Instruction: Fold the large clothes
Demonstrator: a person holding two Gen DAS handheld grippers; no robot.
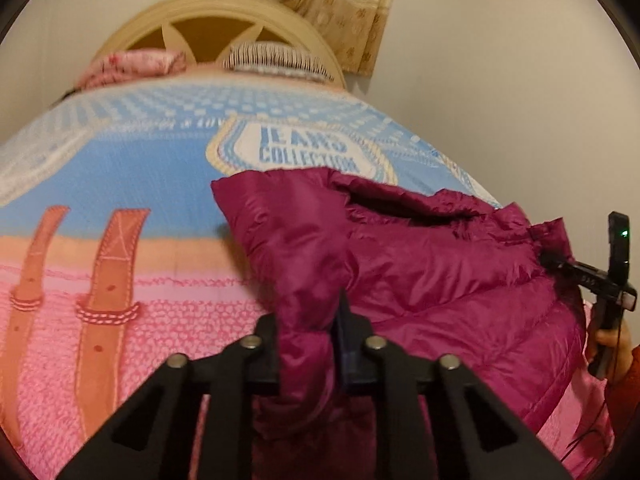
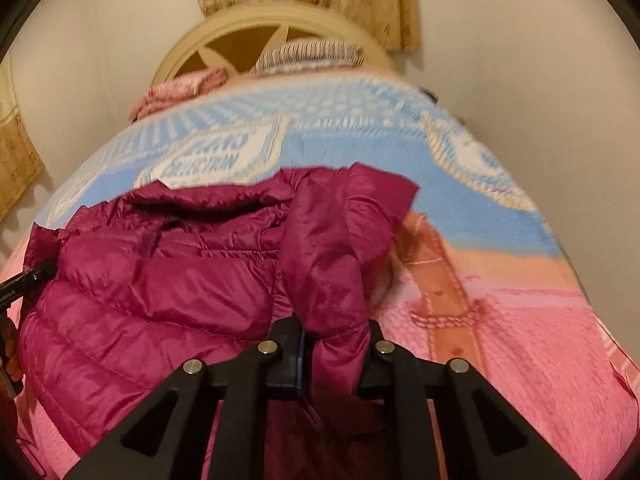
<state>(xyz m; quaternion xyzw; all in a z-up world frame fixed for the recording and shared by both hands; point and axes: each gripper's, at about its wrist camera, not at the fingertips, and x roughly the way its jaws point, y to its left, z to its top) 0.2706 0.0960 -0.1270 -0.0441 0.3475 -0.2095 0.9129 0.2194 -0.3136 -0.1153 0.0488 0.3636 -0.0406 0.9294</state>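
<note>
Left wrist: jacket (image 1: 420, 264) edge between fingers (image 1: 352, 340), open blanket (image 1: 120, 184) alongside.

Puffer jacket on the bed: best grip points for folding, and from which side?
Take the magenta puffer jacket by its two outer side edges, one hand-held gripper each, coming in low from the near side. The quilted body is too bulky to pinch; the edges bunch into thin ridges. Both already do this: left hand-held gripper and right hand-held gripper are shut on gathered fabric.
</note>
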